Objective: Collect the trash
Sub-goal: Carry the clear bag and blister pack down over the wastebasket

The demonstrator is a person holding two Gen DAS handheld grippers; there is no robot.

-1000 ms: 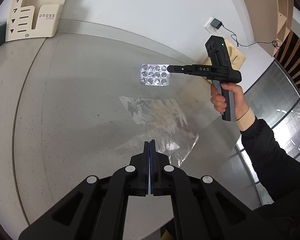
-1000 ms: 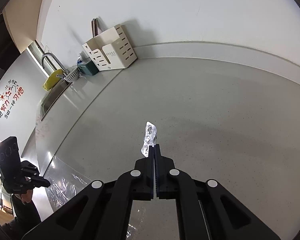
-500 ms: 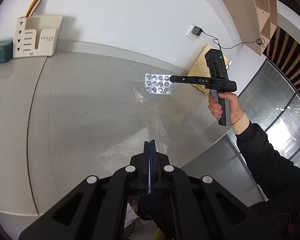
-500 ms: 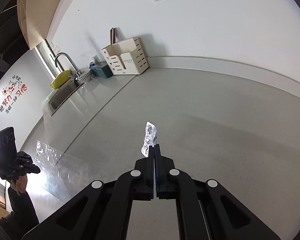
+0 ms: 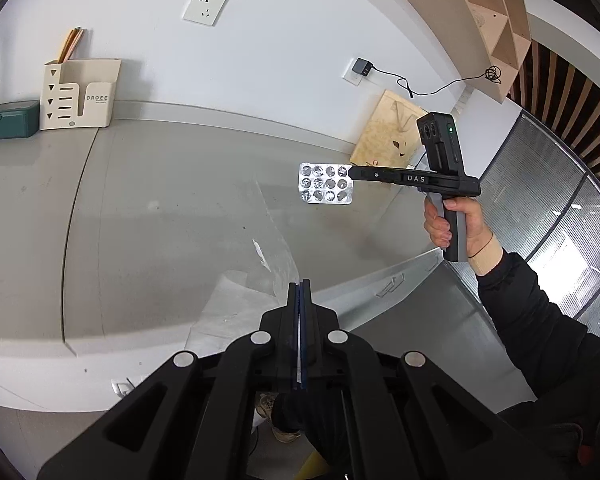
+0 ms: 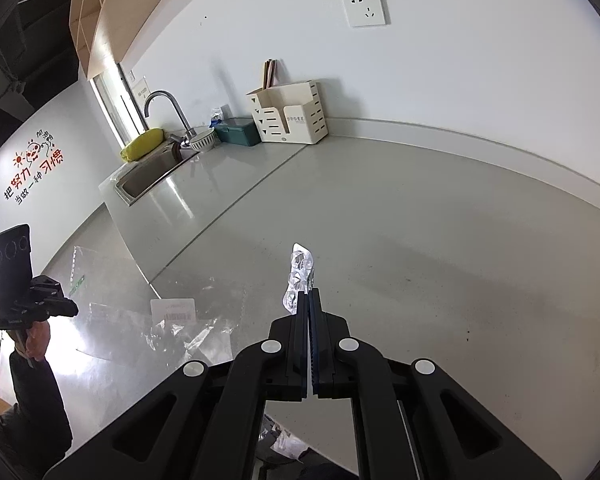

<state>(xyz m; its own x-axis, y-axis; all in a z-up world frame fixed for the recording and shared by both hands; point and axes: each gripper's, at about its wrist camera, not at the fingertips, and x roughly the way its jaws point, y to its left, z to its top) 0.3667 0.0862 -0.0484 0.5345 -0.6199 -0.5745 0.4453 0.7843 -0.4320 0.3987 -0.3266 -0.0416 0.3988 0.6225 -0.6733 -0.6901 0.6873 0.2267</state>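
Our right claw (image 5: 350, 173) pinches the blister pack (image 5: 325, 188) by one edge above the desk (image 5: 160, 208); our left claw (image 5: 299, 296) grips a clear plastic bag (image 6: 180, 320). Either thin grip could slip mid-transfer.

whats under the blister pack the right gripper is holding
Only bare countertop lies below the blister pack, which the right gripper holds in the air by one edge. The clear plastic bag hangs nearer the left gripper, not beneath it.
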